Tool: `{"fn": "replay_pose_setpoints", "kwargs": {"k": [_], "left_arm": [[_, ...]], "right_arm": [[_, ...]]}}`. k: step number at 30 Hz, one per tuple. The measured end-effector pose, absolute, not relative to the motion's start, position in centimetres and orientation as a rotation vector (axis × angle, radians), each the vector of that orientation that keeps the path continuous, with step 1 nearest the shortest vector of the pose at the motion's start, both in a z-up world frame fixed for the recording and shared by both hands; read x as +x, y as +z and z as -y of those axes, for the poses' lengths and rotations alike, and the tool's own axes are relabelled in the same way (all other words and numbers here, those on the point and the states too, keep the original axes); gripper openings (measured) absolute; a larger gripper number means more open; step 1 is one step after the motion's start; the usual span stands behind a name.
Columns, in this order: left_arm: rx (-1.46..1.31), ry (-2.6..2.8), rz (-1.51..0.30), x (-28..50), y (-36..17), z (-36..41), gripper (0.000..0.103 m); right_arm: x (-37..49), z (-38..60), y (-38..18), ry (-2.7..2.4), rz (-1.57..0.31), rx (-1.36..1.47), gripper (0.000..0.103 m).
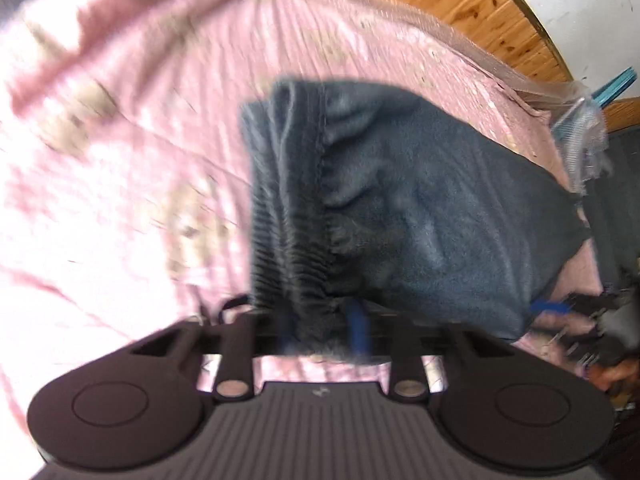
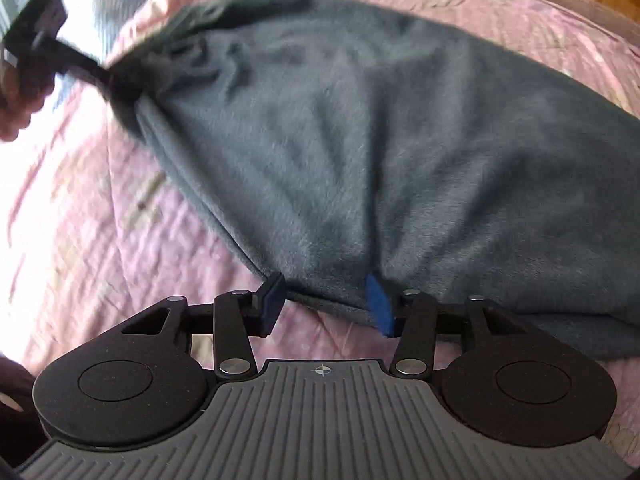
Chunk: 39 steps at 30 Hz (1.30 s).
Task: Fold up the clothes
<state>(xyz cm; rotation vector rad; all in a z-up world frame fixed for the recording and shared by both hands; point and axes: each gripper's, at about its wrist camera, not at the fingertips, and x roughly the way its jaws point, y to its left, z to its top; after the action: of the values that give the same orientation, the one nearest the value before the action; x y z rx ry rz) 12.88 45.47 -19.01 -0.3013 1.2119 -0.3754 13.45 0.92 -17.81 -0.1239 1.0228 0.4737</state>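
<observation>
Left gripper (image 1: 320,320) fingers hidden under dark garment (image 1: 400,208); bedspread (image 1: 120,160) motion-blurred.

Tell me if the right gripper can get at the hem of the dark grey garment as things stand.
Probably yes. The right gripper has its jaws open right at the near hem of the dark grey garment, which lies on the pink bedspread; nothing sits between them.

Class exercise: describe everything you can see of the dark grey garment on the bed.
The garment is dark grey, fleecy and soft-looking, with a gathered, ribbed elastic band and a stitched seam. It lies crumpled and partly lifted over a pink quilt. The left gripper is shut on the bunched band. The right gripper is open at the opposite edge, its fingers touching the cloth without clamping it.
</observation>
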Motion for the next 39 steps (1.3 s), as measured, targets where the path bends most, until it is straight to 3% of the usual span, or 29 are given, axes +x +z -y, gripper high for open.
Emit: {"fn": "replay_pose_setpoints", "kwargs": {"k": [4,8,12,15,16,18,19,21,23,25,27,33,39], "left_arm": [[-0.288,-0.246,-1.117,12.1,-15.6,-47.3,0.046],[-0.300,-0.293,-0.994,14.3,-13.3,-43.7,0.048],[-0.265,-0.363,-1.012,18.5,-16.0,-37.6,0.049],[-0.181,-0.296,-1.064,20.5,-19.4,-35.9,0.049],[-0.137,-0.232,-1.087,20.9,-20.7,-36.1,0.043],[-0.190,-0.157,-1.091,20.7,-21.4,-37.7,0.009],[-0.216,-0.119,-1.092,20.6,-21.8,-38.5,0.004],[-0.248,-0.055,-1.091,20.1,-21.8,-39.0,0.004],[-0.166,-0.044,-1.086,18.9,-21.1,-37.2,0.010],[-0.096,-0.067,-1.063,17.4,-19.6,-34.9,0.033],[-0.083,-0.205,-1.018,15.1,-17.8,-32.3,0.043],[0.113,-0.607,-1.002,7.1,-15.7,-21.8,0.053],[0.379,-0.727,-0.944,4.6,-18.3,-12.4,0.057]], "right_arm": [[13.7,1.4,-17.2,0.380,-0.971,-0.116,0.053],[13.9,3.7,-16.5,0.287,-0.917,-0.108,0.054],[13.6,7.5,-17.1,0.218,-0.914,0.031,0.054],[11.8,8.7,-19.3,0.253,-0.973,0.069,0.061],[10.8,8.8,-19.8,0.239,-0.979,0.042,0.061],[8.8,9.1,-20.2,0.218,-0.987,0.014,0.061],[7.7,9.3,-19.7,0.219,-0.988,0.039,0.061],[6.8,9.1,-19.7,0.246,-0.984,0.114,0.061],[6.4,8.6,-20.0,0.281,-0.978,0.197,0.065],[6.0,8.1,-20.3,0.316,-0.971,0.281,0.070],[5.5,7.5,-20.6,0.350,-0.962,0.364,0.070],[6.7,10.3,-22.4,0.325,-0.934,0.720,0.070],[9.2,13.4,-24.1,0.365,-0.861,1.029,0.072]]}}
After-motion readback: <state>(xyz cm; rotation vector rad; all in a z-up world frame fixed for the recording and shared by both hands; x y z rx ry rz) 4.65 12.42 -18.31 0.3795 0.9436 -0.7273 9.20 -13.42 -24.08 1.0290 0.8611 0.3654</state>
